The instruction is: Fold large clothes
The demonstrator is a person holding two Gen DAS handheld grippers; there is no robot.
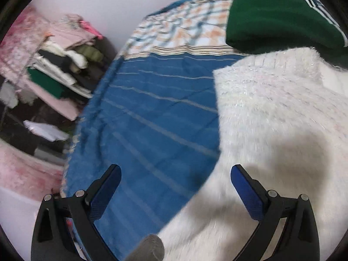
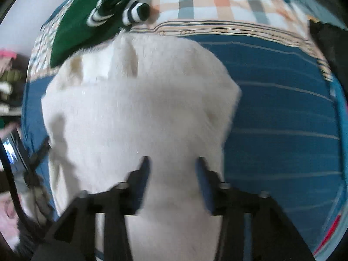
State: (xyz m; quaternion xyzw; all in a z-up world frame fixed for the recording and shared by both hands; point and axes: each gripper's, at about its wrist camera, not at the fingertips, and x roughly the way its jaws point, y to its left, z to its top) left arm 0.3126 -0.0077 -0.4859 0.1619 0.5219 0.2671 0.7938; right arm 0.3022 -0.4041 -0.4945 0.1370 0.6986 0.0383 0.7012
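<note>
A fluffy white sweater [image 1: 276, 117] lies on a bed with a blue striped cover [image 1: 156, 117]. My left gripper [image 1: 175, 173] is open and empty, low over the sweater's left edge, one finger over the blue cover and one over the white knit. In the right wrist view the sweater [image 2: 139, 108] fills the middle. My right gripper [image 2: 173, 163] hovers over its near part with jaws partly open and white knit showing between them; the view is blurred, so a grip cannot be made out.
A green garment with white stripes [image 1: 280, 19] lies beyond the sweater, also in the right wrist view [image 2: 87, 24]. A checked sheet [image 2: 217, 2] covers the bed's far end. Shelves of folded clothes [image 1: 58, 74] stand left of the bed. A dark item [image 2: 330, 47] lies at the far right.
</note>
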